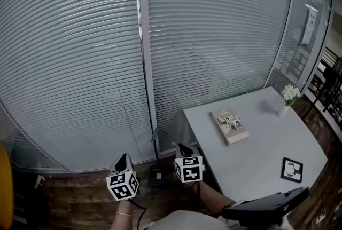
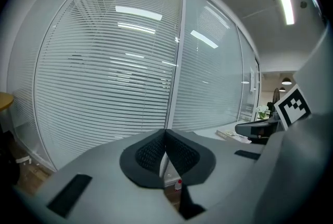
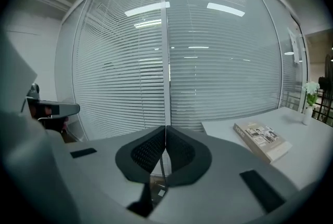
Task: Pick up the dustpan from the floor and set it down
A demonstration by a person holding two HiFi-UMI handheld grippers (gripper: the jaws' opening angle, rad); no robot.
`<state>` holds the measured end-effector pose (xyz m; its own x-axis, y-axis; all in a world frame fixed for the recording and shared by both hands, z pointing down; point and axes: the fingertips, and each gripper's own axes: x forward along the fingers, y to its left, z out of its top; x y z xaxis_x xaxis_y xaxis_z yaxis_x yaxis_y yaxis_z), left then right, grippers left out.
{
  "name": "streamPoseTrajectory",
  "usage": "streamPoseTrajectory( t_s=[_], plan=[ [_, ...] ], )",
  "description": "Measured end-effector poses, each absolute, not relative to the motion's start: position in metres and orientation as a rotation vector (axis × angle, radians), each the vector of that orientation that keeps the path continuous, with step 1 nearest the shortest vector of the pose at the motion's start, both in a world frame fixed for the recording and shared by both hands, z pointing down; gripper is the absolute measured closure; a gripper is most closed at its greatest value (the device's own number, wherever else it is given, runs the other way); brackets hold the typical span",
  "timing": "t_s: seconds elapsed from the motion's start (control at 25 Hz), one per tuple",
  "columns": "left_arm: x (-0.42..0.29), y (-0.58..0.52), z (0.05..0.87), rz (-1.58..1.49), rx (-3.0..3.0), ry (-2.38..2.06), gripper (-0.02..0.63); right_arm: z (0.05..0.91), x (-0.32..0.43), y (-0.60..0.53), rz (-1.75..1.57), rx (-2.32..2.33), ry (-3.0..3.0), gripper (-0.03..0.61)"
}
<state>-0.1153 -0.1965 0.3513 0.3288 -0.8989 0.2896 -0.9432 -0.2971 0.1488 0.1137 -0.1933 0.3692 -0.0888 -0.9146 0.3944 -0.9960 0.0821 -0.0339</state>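
A dark dustpan [image 1: 156, 177] rests on the wooden floor against the glass wall, its thin handle [image 1: 155, 144] standing upright. It lies between my two grippers and neither touches it. Left of it is my left gripper [image 1: 124, 157], whose pads meet with nothing between them in the left gripper view [image 2: 165, 133]. To its right is my right gripper [image 1: 183, 147], also shut and empty in the right gripper view [image 3: 166, 128]. Both point slightly downward at the blinds. Only a sliver of floor shows below each pair of pads.
A glass wall with shut blinds [image 1: 96, 63] fills the front. A white table [image 1: 256, 143] at the right carries a book [image 1: 230, 126], a small flower vase [image 1: 289, 97] and a framed picture [image 1: 292, 169]. A black chair part [image 1: 267, 206] is at the bottom right.
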Motion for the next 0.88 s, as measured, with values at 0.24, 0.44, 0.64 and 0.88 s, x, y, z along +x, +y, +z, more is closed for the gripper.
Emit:
streamPoseTrajectory(
  t_s=[0.24,0.44,0.64,0.88],
  plan=[
    [-0.128,-0.193,0.354,0.221,2.332,-1.599,0.597,0.374,0.103,-0.178,0.451,1.937,-2.040,0.545],
    [-0.125,-0.192,0.349,0.216,2.369,-1.559,0.597,0.376,0.091,-0.169,0.443,1.897,-2.021,0.546],
    [-0.120,-0.190,0.347,0.217,2.392,-1.539,0.597,0.377,0.088,-0.164,0.447,1.896,-2.012,0.546],
    [-0.122,-0.186,0.349,0.228,2.386,-1.535,0.597,0.378,0.087,-0.161,0.457,1.888,-2.006,0.546]
  ],
)
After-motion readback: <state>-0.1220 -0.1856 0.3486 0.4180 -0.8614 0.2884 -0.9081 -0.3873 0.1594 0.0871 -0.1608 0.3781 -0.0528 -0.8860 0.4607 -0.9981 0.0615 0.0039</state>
